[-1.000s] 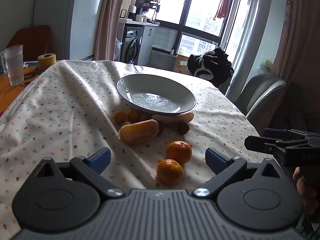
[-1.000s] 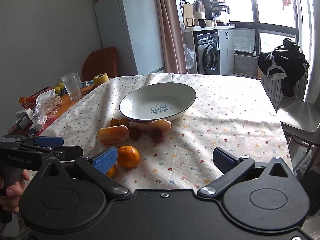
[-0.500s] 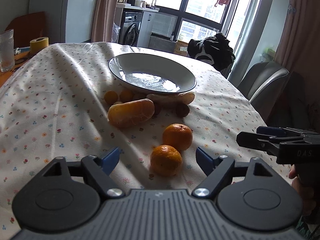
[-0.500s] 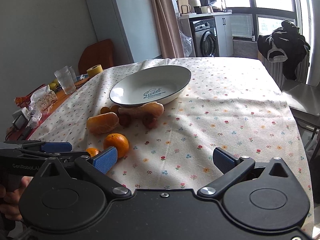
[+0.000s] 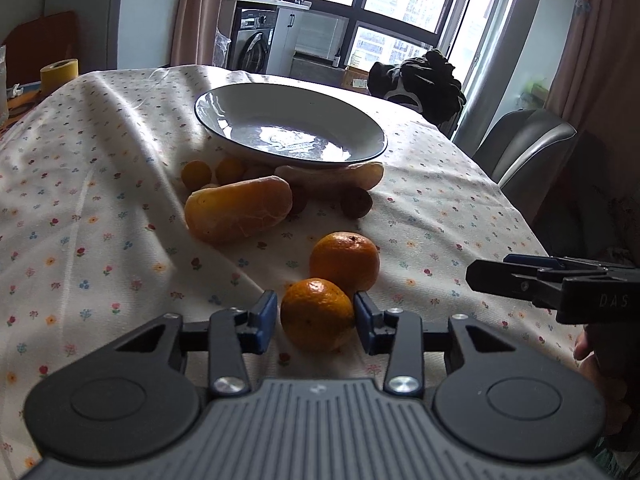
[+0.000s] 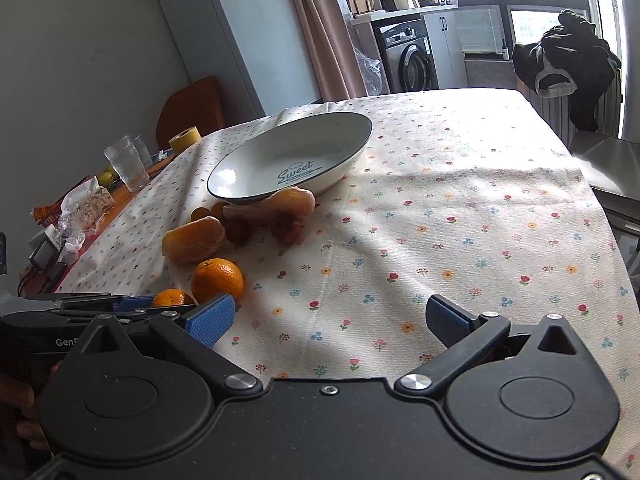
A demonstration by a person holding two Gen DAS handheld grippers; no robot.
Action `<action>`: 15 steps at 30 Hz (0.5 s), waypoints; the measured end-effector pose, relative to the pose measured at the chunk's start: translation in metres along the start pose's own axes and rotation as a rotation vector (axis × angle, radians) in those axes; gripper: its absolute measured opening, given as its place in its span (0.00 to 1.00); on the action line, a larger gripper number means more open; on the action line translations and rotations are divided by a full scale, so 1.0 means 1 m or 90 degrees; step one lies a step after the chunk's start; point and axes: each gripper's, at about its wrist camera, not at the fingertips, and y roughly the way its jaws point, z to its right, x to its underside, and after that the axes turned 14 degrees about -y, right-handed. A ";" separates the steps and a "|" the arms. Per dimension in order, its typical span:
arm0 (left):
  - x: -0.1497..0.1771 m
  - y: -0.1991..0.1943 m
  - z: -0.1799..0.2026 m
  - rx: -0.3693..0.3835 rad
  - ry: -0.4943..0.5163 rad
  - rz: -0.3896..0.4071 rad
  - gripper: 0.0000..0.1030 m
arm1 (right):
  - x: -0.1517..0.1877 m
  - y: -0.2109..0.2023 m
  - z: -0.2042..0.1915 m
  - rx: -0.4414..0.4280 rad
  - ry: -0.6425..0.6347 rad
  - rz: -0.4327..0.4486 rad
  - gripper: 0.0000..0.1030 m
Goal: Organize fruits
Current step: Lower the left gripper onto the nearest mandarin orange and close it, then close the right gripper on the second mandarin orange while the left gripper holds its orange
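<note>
Left gripper (image 5: pixel 315 317): pads flank the near tangerine (image 5: pixel 318 314), right pad touching, left pad a hair off. Closing in, not clamped yet. Far tangerine (image 5: pixel 345 265) just behind it. Right gripper (image 6: pixel 330 320): spread wide, nothing between the pads, parked over bare cloth, likely waiting. Plate (image 5: pixel 224 120) empty, probably the target; other fruit bunched at its near rim. Floral tablecloth (image 6: pixel 460 216), sunlit. Kitchen with washing machine (image 6: pixel 408 60) behind.

Two round orange mandarins (image 5: pixel 318 314) touch on the floral cloth; peeled pieces, perhaps citrus (image 5: pixel 240 209), lie against the empty plate (image 5: pixel 240 128).
</note>
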 end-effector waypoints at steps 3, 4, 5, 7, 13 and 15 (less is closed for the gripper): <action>0.001 -0.002 -0.001 0.000 0.004 -0.002 0.36 | -0.003 0.004 -0.007 -0.015 -0.012 0.002 1.00; 0.000 -0.003 -0.003 -0.001 -0.002 -0.004 0.36 | -0.004 0.005 -0.009 -0.020 -0.017 0.004 1.00; -0.001 -0.004 -0.005 -0.001 -0.008 -0.004 0.36 | -0.005 0.006 -0.011 -0.023 -0.021 0.005 0.99; -0.002 -0.008 -0.010 -0.004 -0.020 0.003 0.35 | -0.008 0.008 -0.014 -0.029 -0.027 0.005 0.99; -0.010 -0.017 -0.018 -0.011 -0.025 0.027 0.35 | -0.013 0.012 -0.026 -0.048 -0.042 0.001 0.94; -0.012 -0.020 -0.021 -0.014 -0.028 0.034 0.35 | -0.014 0.014 -0.031 -0.053 -0.050 -0.001 0.94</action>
